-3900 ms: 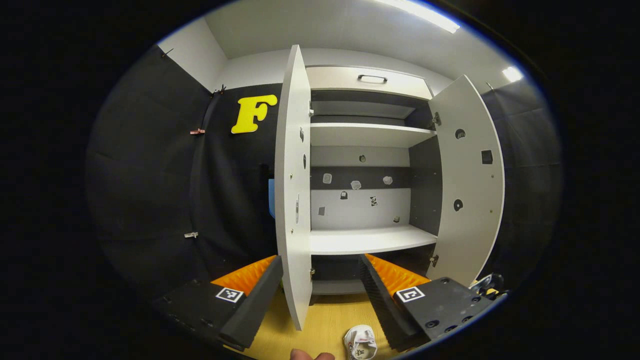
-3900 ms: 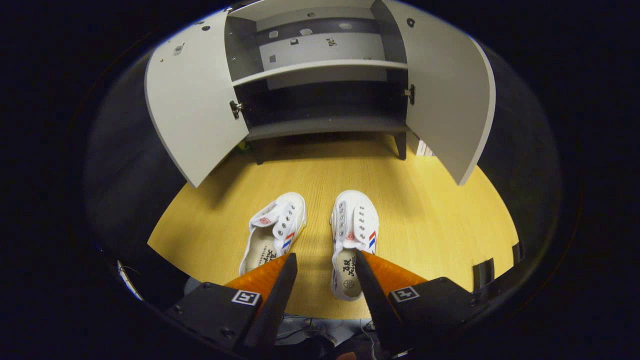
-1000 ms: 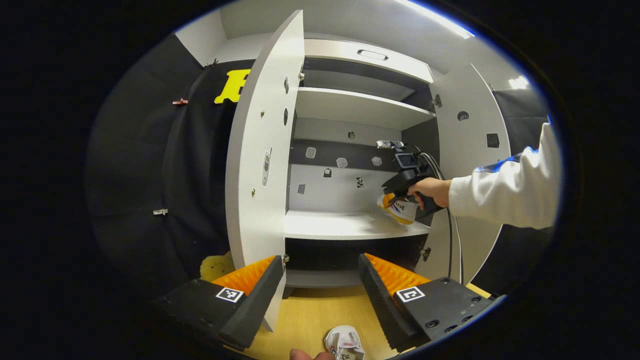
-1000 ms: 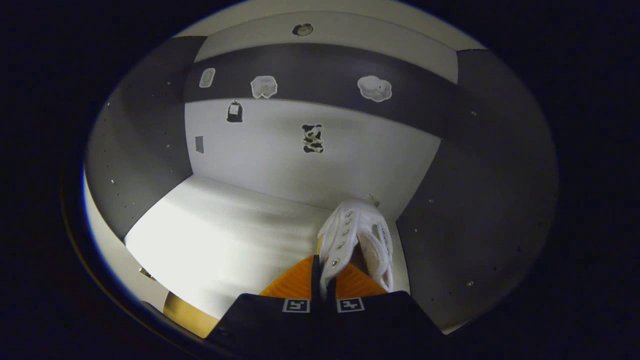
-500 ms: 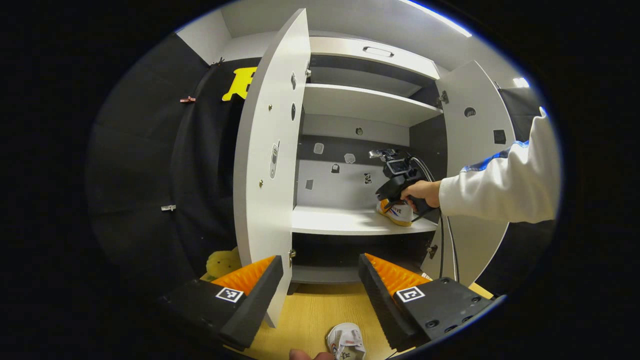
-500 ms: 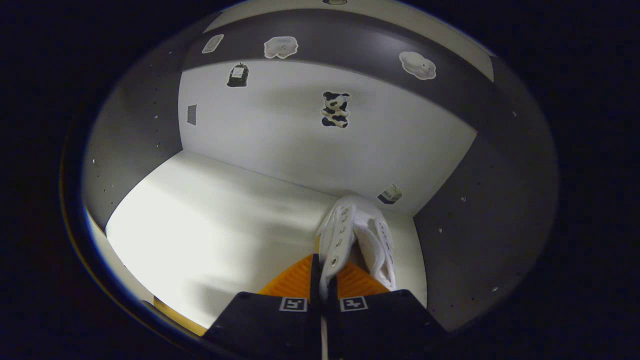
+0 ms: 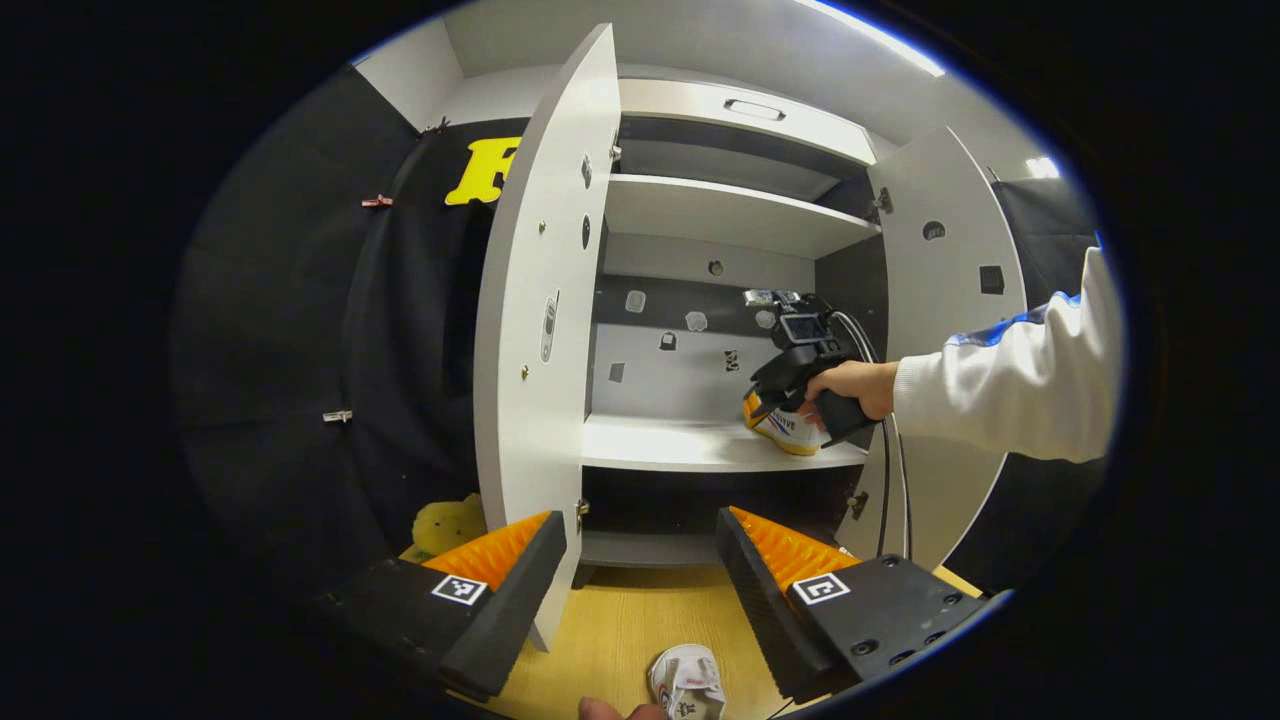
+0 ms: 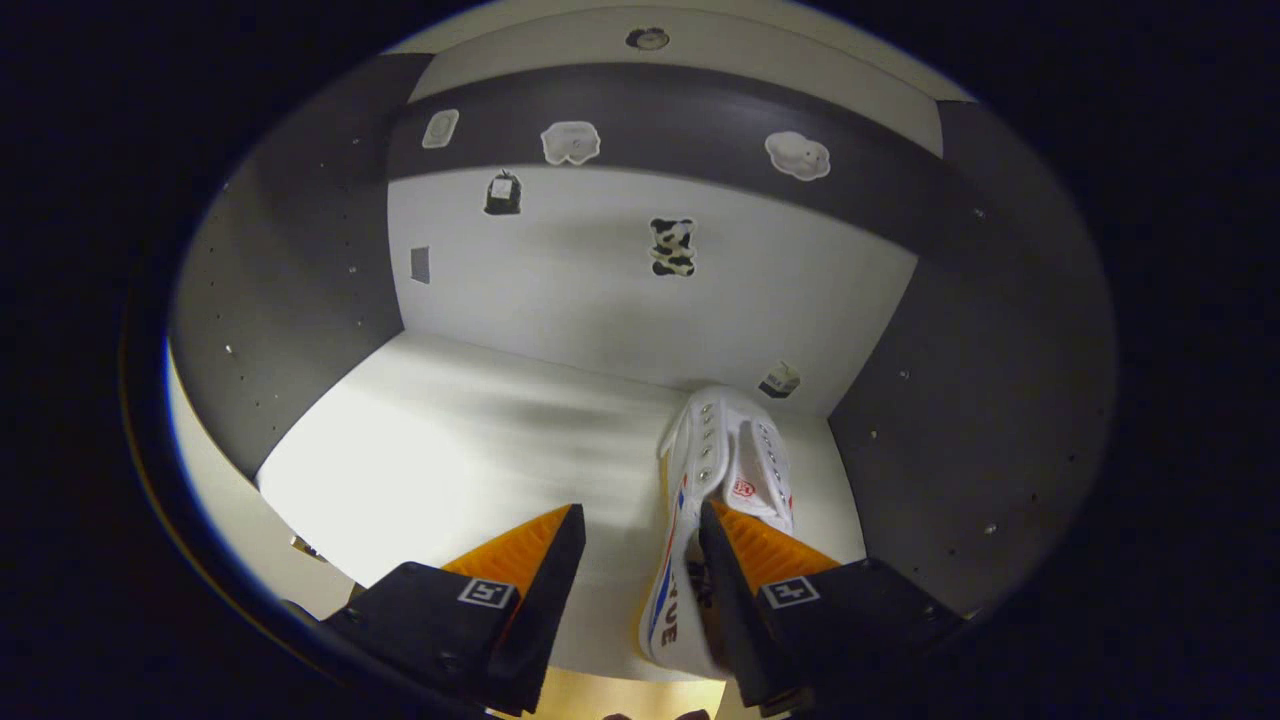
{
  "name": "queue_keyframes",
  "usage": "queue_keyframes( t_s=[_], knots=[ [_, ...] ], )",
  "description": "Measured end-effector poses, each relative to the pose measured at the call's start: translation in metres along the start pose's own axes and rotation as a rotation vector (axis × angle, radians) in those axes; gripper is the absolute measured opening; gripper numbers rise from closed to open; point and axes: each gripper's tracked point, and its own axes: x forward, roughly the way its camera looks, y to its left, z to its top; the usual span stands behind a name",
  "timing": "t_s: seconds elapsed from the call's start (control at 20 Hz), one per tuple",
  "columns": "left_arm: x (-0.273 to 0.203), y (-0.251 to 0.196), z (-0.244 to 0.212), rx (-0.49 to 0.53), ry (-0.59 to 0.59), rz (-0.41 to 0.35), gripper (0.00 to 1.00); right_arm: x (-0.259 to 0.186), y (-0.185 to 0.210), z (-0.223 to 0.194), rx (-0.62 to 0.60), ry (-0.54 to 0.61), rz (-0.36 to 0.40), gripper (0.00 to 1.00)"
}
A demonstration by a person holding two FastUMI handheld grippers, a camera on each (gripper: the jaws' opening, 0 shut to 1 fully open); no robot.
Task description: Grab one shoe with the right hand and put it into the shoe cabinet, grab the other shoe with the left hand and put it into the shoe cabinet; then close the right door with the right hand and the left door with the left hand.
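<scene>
First shoe (image 8: 725, 480): on middle shelf (image 8: 450, 440), right rear corner; released
Right gripper (image 8: 632, 530): jaws apart; one finger beside shoe; withdraw straight back, avoid dragging it
Second shoe (image 7: 688, 682): on floor (image 7: 640, 625)
Left gripper (image 7: 640, 545): jaws apart, empty

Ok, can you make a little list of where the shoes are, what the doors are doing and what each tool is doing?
first shoe: on the cabinet's middle shelf, right corner
second shoe: on the wooden floor
left door: open
right door: open
right tool: open, shoe let go, one finger beside it
left tool: open, holding nothing
</scene>
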Motion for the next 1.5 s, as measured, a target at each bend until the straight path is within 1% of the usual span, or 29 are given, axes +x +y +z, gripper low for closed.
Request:
queue_keyframes(
  t_s=[0.05,0.1,0.15,0.2,0.3,0.4,0.5,0.7,0.75,0.85,0.9,1.0,1.15,1.3,1.5],
  knots=[
    [-0.003,0.000,0.000,0.000,-0.001,0.002,0.94,-0.012,0.004,0.007,0.008,-0.037,0.014,0.77],
    [-0.006,0.001,0.000,-0.001,-0.001,0.004,0.95,-0.025,0.008,0.014,0.022,-0.076,0.026,0.82],
    [-0.008,0.002,-0.001,-0.002,0.001,0.006,0.95,-0.039,0.011,0.020,0.044,-0.119,0.036,0.84],
    [-0.011,0.002,-0.002,-0.002,0.003,0.009,0.95,-0.053,0.014,0.026,0.067,-0.165,0.044,0.91],
    [-0.013,0.006,-0.004,0.001,0.004,0.015,0.94,-0.083,0.018,0.033,0.083,-0.257,0.049,0.93],
    [-0.016,0.008,-0.009,0.008,0.008,0.016,0.95,-0.116,0.016,0.031,0.071,-0.337,0.020,0.95],
    [-0.019,0.009,-0.017,0.008,0.012,0.006,0.95,-0.150,0.017,0.020,0.075,-0.394,0.000,0.97],
    [-0.023,0.014,-0.046,0.008,0.019,-0.004,0.95,-0.225,0.027,-0.009,0.114,-0.479,0.035,0.98],
    [-0.025,0.014,-0.057,0.007,0.026,-0.013,0.95,-0.243,0.031,-0.018,0.108,-0.493,0.047,0.98],
    [-0.028,0.012,-0.083,0.006,0.034,-0.036,0.95,-0.273,0.031,-0.033,0.107,-0.522,0.045,0.98],
    [-0.030,0.007,-0.097,-0.002,0.039,-0.061,0.95,-0.288,0.031,-0.038,0.111,-0.542,0.042,0.98],
    [-0.035,0.000,-0.133,-0.007,0.085,-0.087,0.95,-0.312,0.037,-0.049,0.109,-0.567,0.058,0.98],
    [-0.040,-0.007,-0.191,-0.026,0.187,-0.097,0.95,-0.341,0.038,-0.063,0.097,-0.579,0.052,0.98],
    [-0.038,-0.012,-0.243,0.021,0.279,-0.107,0.95,-0.365,0.036,-0.070,0.121,-0.593,0.051,0.98],
    [-0.029,-0.026,-0.298,0.072,0.375,-0.151,0.93,-0.384,0.029,-0.073,0.122,-0.593,0.051,0.98]
  ],
)
